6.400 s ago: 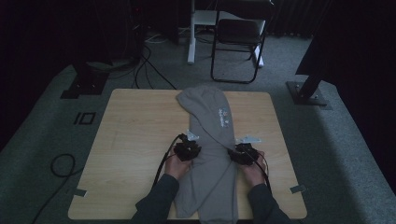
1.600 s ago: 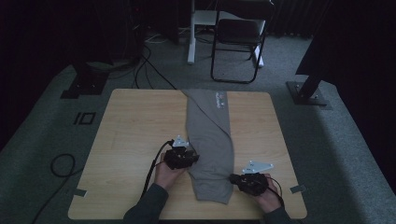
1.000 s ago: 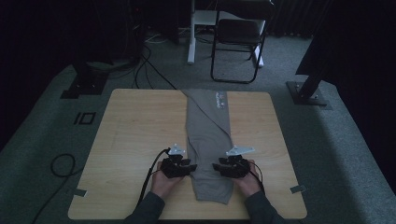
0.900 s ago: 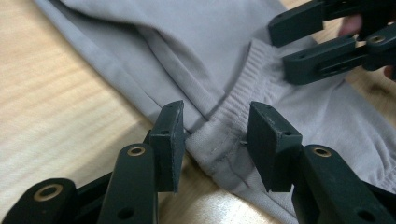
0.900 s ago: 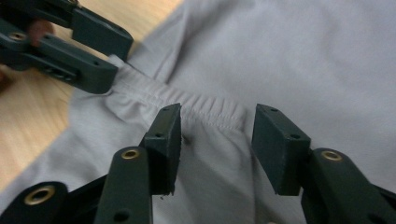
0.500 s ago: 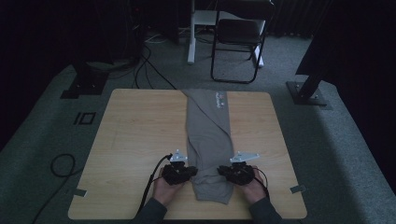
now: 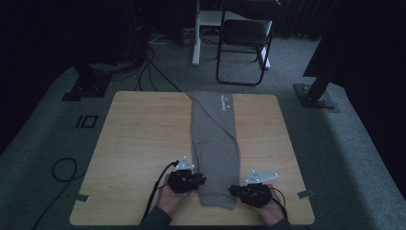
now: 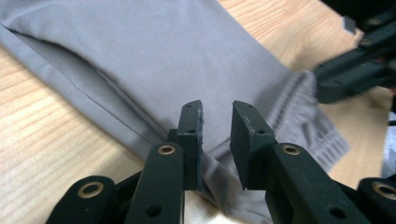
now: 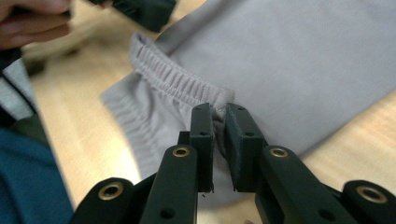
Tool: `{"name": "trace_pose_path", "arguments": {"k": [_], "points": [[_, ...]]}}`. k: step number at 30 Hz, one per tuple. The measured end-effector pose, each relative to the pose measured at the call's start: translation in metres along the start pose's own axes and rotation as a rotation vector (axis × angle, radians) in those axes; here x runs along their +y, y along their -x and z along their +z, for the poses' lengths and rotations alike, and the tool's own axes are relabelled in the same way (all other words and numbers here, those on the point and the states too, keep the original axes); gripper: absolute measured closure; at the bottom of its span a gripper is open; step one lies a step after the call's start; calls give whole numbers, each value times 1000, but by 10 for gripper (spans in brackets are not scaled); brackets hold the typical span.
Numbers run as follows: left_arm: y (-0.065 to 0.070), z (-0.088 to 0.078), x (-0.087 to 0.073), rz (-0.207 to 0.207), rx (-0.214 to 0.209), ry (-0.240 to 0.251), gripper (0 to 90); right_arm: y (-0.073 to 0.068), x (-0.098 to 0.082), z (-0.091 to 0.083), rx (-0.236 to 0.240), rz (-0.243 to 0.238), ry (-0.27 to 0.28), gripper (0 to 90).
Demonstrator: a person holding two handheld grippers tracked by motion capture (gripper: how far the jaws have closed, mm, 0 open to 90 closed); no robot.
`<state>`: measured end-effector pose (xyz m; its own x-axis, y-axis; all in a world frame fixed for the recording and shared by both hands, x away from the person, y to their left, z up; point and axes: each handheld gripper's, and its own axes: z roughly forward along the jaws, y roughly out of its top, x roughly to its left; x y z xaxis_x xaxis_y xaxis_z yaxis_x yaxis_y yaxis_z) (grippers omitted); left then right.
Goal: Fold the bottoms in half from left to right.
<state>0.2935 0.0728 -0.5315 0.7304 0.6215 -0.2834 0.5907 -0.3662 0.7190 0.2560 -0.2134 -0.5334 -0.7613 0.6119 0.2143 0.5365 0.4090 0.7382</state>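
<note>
A pair of grey pants [image 7: 214, 143] lies folded in a long strip down the middle of the wooden table [image 7: 139, 143]. One end reaches the far edge of the table. The other end, with the stretchy waistband [image 9: 180, 84], lies close to the near edge, where the person sits.

The right gripper [image 7: 239, 190] is at the right corner of that near end. Its jaws are pinched on the waistband, with a bump of cloth squeezed between them. It holds a corner because a corner is easy to lift and pull over.

The left gripper [image 7: 197, 181] is at the left side of the same end. Its jaws have just been opening a little, and now there is a gap between them. The folded edge of the pants lies under them, but the pads do not press on it, so it holds nothing.

Both grippers sit at the same end, one on each side, probably so the pants can be lifted evenly and folded toward the far edge.
</note>
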Motion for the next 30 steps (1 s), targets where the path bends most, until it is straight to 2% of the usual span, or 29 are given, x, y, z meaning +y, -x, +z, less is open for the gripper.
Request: {"name": "trace_pose_path", "arguments": {"k": [2,4,6,8,10,12,15,18,21,24,27,30], "points": [[0,3,0,-1,-3,-10,737,0,-1,-1,7,0,-2,795],[5,11,-4,14,-17,-46,737,2,-2,-3,1,18,21,723],[9,14,-8,18,-36,-62,737,6,1,-5,-16,43,48,690],[15,16,-12,11,-49,-78,737,9,5,-5,-53,66,70,651],[21,19,-17,21,-73,-100,737,10,7,-1,-91,72,66,637],[27,19,-22,30,-93,-99,737,10,7,5,-88,78,49,614],[30,17,-25,20,-117,-95,738,6,5,13,-90,51,12,588],[28,15,-24,25,-116,-82,728,5,5,18,-96,43,2,575],[21,10,-14,35,-66,-49,695,10,8,20,-106,48,8,560],[8,6,2,49,18,14,681,19,15,26,-140,49,20,533],[-11,13,19,70,115,46,672,31,25,35,-191,48,21,514],[-29,26,35,57,177,54,667,42,37,47,-245,44,17,508]]}}
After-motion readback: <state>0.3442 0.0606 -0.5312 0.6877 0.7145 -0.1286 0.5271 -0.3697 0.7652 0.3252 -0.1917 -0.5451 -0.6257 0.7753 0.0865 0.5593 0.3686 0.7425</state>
